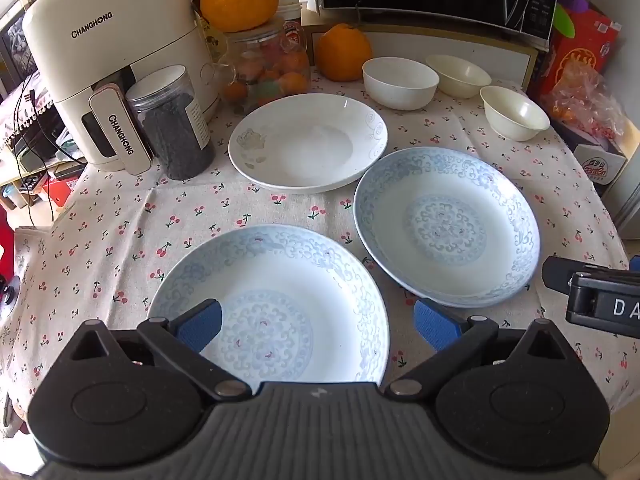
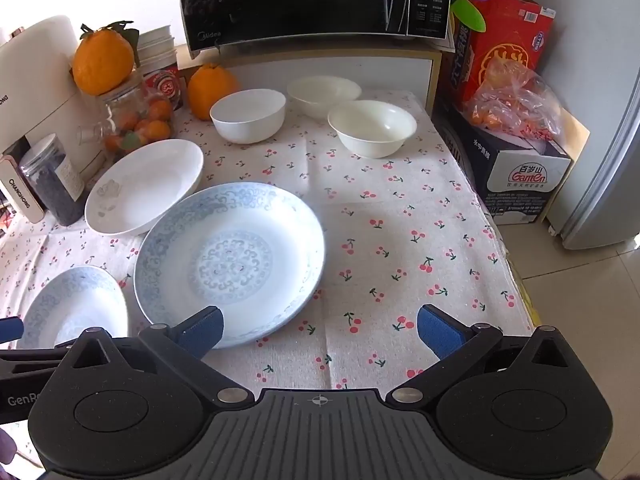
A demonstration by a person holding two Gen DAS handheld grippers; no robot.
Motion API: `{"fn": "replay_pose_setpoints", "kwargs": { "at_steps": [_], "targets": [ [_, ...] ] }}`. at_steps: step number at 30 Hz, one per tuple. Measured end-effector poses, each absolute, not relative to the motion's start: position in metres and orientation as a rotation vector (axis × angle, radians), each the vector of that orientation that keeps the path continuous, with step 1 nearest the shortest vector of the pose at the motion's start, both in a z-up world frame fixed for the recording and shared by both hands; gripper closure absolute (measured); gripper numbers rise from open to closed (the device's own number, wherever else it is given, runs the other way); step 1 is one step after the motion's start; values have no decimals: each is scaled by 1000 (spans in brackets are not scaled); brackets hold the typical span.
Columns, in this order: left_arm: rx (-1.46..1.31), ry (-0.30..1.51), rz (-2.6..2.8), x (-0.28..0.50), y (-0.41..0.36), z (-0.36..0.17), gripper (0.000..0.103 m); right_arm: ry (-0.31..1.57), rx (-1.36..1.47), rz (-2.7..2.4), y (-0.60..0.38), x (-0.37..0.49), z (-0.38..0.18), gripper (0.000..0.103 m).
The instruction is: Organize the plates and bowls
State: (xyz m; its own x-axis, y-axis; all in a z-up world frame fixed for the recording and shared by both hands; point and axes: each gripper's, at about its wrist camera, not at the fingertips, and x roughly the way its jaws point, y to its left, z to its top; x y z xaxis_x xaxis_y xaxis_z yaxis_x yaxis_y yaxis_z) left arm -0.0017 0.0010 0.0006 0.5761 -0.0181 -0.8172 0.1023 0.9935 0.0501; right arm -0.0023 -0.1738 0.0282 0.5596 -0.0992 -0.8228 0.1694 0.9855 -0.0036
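Three plates lie on the cherry-print tablecloth: a near blue-patterned plate [image 1: 280, 304] [image 2: 76, 308], a second blue-patterned plate [image 1: 448, 224] [image 2: 232, 260] to its right, and a plain white plate [image 1: 308, 148] [image 2: 144, 184] behind them. Three white bowls stand at the back: [image 1: 400, 82] [image 2: 248, 114], [image 1: 458, 74] [image 2: 324, 92], [image 1: 514, 112] [image 2: 372, 126]. My left gripper [image 1: 318, 326] is open above the near blue plate, empty. My right gripper [image 2: 320, 330] is open over the cloth, right of the second blue plate, empty.
An air fryer [image 1: 112, 68], a dark-filled jar [image 1: 172, 124], a glass jar of fruit [image 1: 272, 68] and oranges [image 1: 344, 52] crowd the back left. A microwave [image 2: 312, 0] sits on a shelf behind. Boxes [image 2: 516, 176] stand beside the table's right edge.
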Motion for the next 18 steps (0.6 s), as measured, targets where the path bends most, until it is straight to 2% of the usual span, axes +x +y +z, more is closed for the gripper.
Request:
{"fn": "replay_pose_setpoints", "kwargs": {
  "at_steps": [18],
  "targets": [
    [105,958,-51,1,4,-5,0,964,72,-143,-168,-3,25,0]
  ]
}}
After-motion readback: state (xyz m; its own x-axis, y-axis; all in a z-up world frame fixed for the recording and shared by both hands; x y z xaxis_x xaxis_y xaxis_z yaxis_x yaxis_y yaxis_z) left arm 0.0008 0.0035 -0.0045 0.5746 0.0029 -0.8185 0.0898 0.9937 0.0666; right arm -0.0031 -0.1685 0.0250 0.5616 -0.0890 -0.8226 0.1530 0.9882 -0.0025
